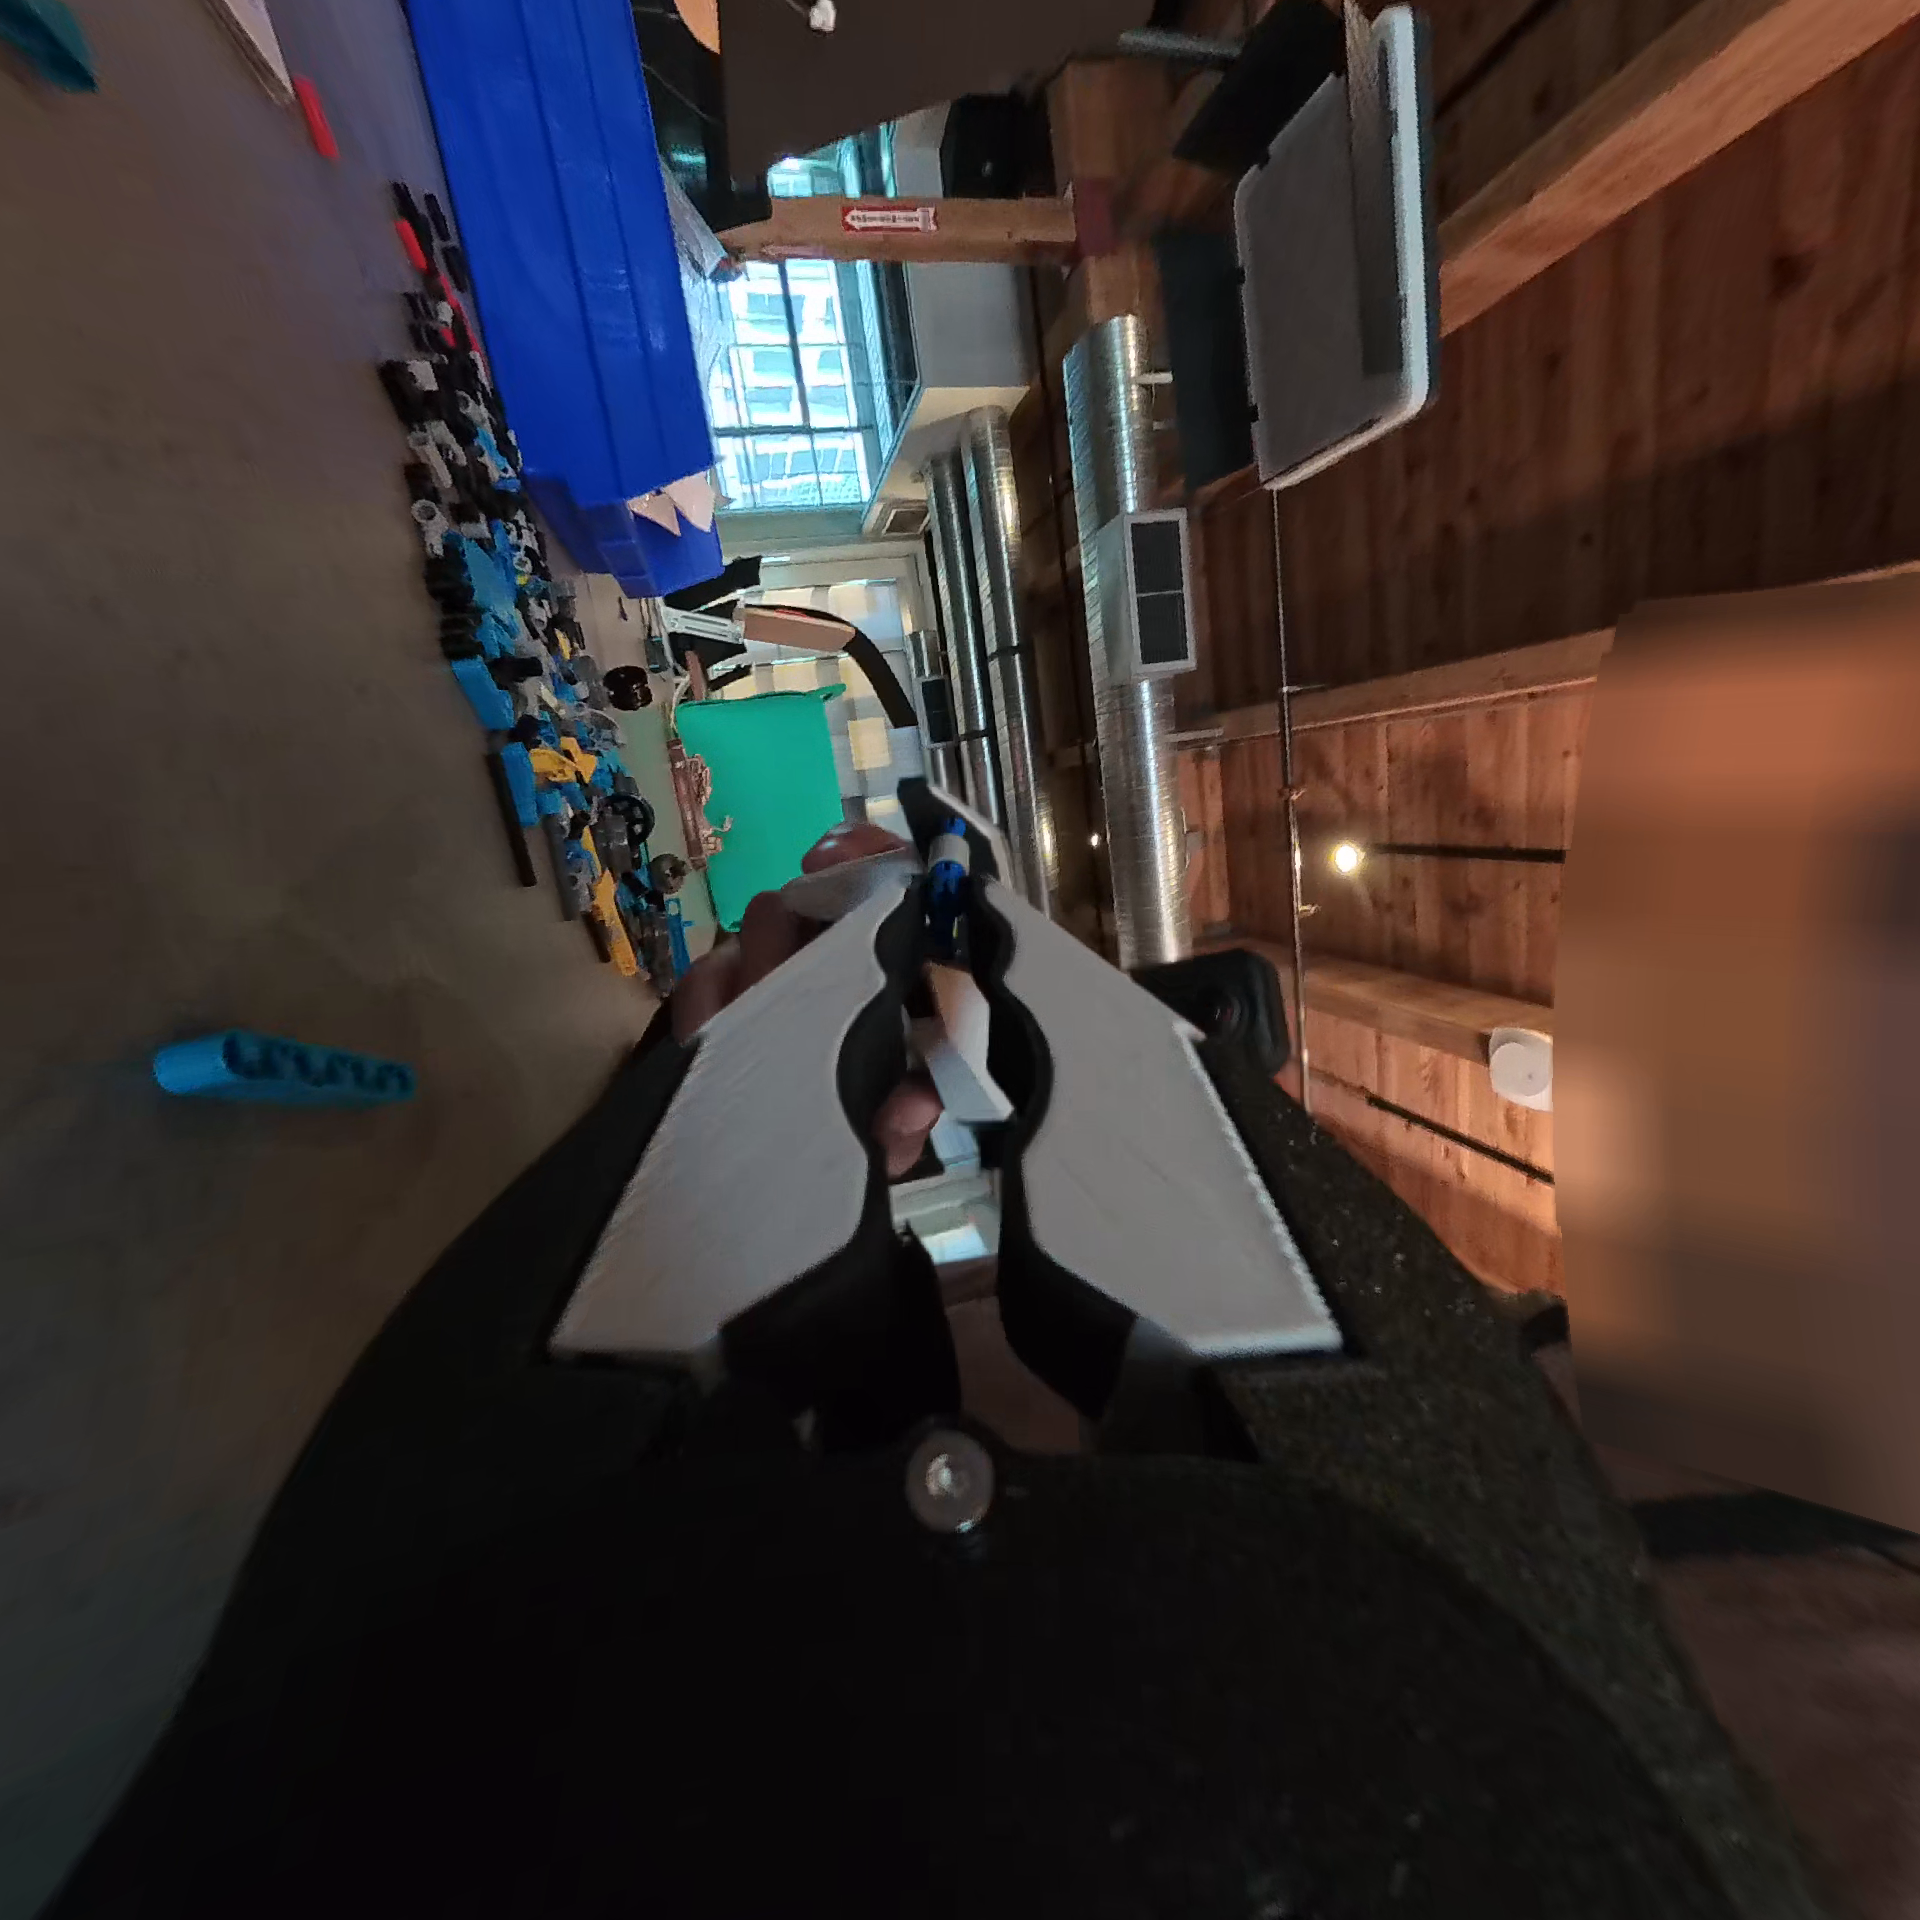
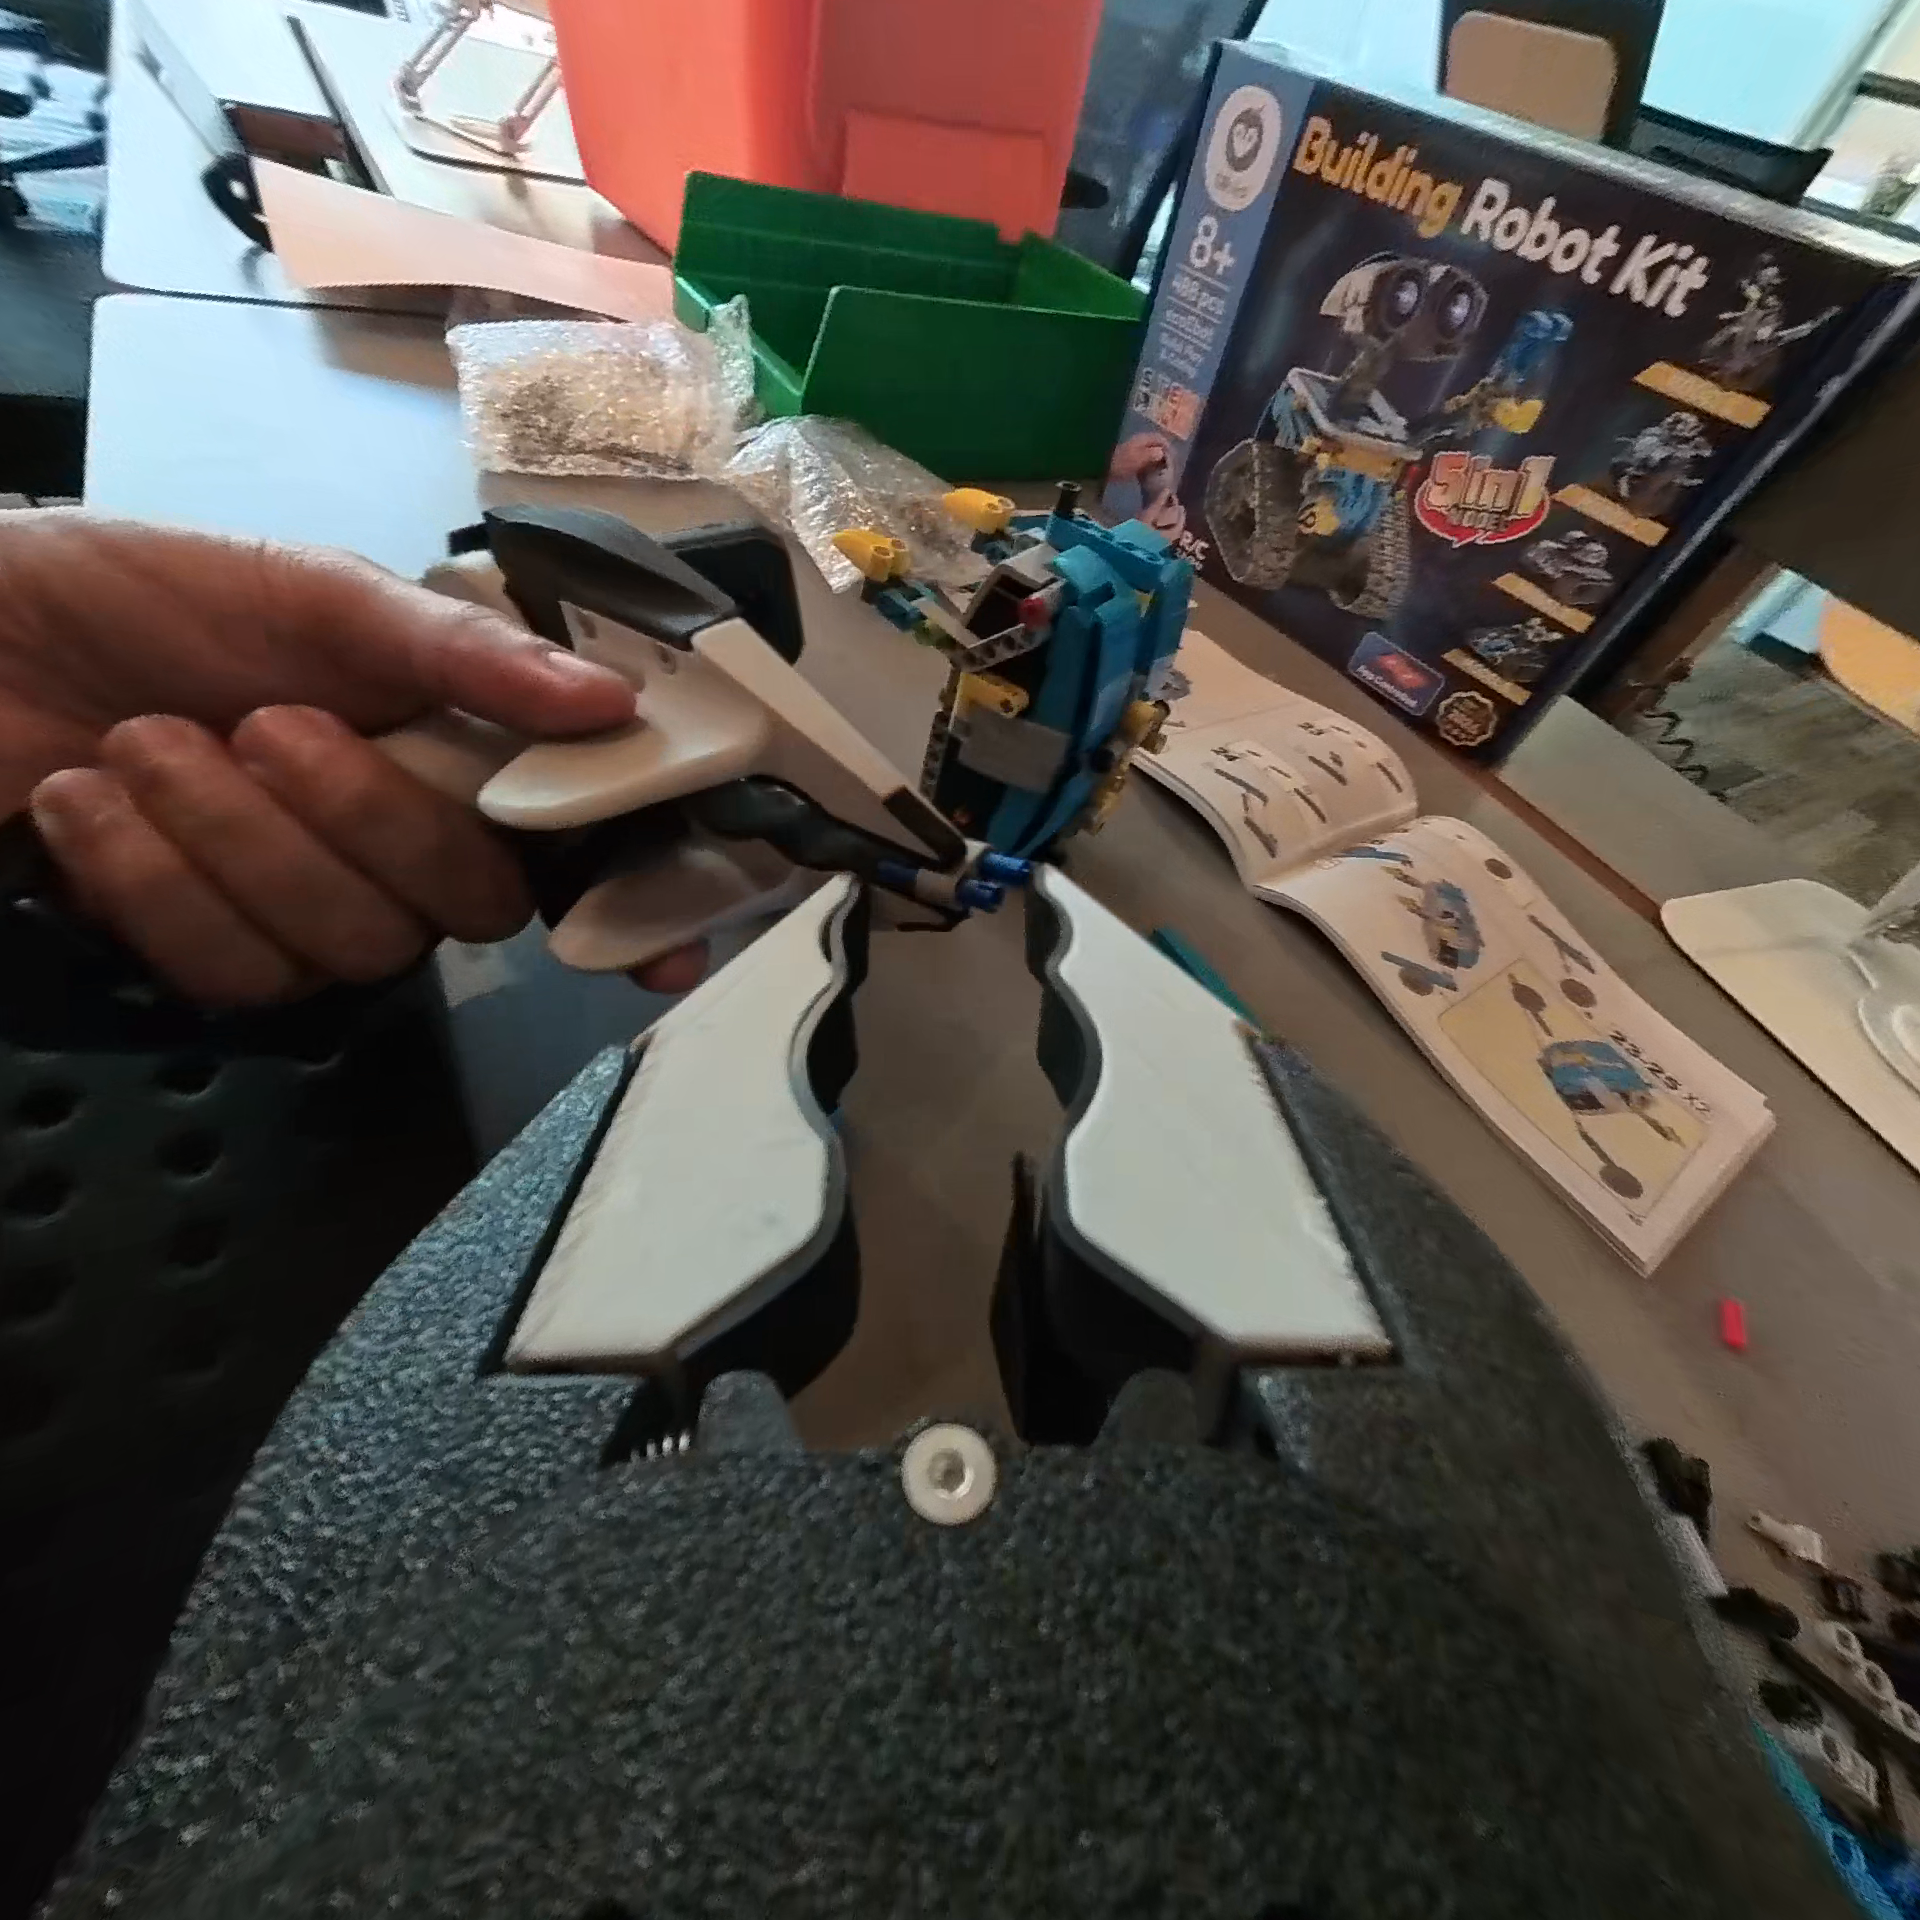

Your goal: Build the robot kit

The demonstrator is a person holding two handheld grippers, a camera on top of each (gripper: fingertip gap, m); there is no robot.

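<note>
In the left wrist view my left gripper (image 1: pixel 940 909) is turned on its side and shut on a small blue and white connector piece (image 1: pixel 948 857). In the right wrist view the same gripper, held by a hand (image 2: pixel 239 769), comes in from the left with that piece (image 2: pixel 971 885) at its tip. My right gripper (image 2: pixel 945 894) is open, and the piece sits between its fingertips (image 2: pixel 847 904) without being gripped by them. A part-built blue, yellow and grey brick model (image 2: pixel 1070 665) stands upright on the table just behind the piece.
A printed kit box (image 2: pixel 1507 395) and an open instruction booklet (image 2: pixel 1455 966) lie to the right. A green bin (image 2: pixel 935 353), an orange bin (image 2: pixel 831 94) and bubble-wrap bags (image 2: pixel 592 395) are behind. Loose parts (image 1: pixel 540 665), a blue beam (image 1: pixel 281 1068) and a blue bin (image 1: pixel 561 260) lie on the table. My two grippers' fingertips are within a few centimetres of each other.
</note>
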